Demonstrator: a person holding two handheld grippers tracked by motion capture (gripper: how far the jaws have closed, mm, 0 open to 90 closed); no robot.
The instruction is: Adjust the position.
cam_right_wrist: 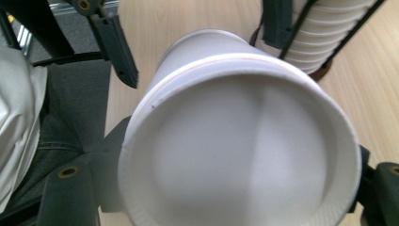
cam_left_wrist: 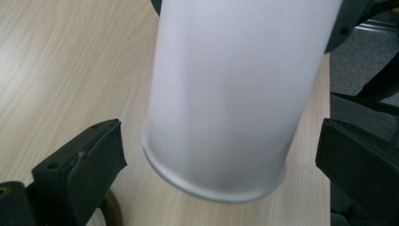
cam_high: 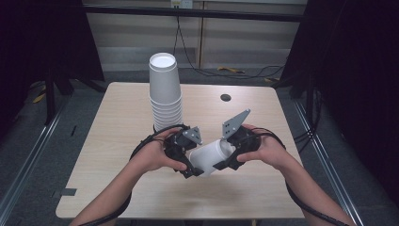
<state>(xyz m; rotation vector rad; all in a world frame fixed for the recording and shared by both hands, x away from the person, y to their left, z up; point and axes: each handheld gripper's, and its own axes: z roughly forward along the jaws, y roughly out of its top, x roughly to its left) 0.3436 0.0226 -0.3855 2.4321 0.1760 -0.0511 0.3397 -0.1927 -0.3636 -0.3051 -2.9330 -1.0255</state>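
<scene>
While both hands meet over the near middle of the wooden table (cam_high: 117, 132), a white paper cup (cam_high: 212, 156) lies tipped on its side between the two grippers, held above the tabletop. The right gripper (cam_high: 225, 162) has the cup at its mouth end: in the right gripper view the open rim (cam_right_wrist: 240, 141) sits just in front of the camera, and the dark jaws press on it from both sides, so these jaws are clamped on the cup. The left gripper (cam_high: 194, 170) sits at the cup's closed bottom end. In the left gripper view its two black jaws stand wide apart, one on each side of the cup's base (cam_left_wrist: 221, 183), with bare table showing between the left jaw and the cup wall; neither jaw touches the cup there. Behind the hands, toward the far side of the table, a tall stack of white cups (cam_high: 164, 92) stands upside down, well apart from the held cup. Near the far right part of the table there is a small dark round hole (cam_high: 226, 97).
</scene>
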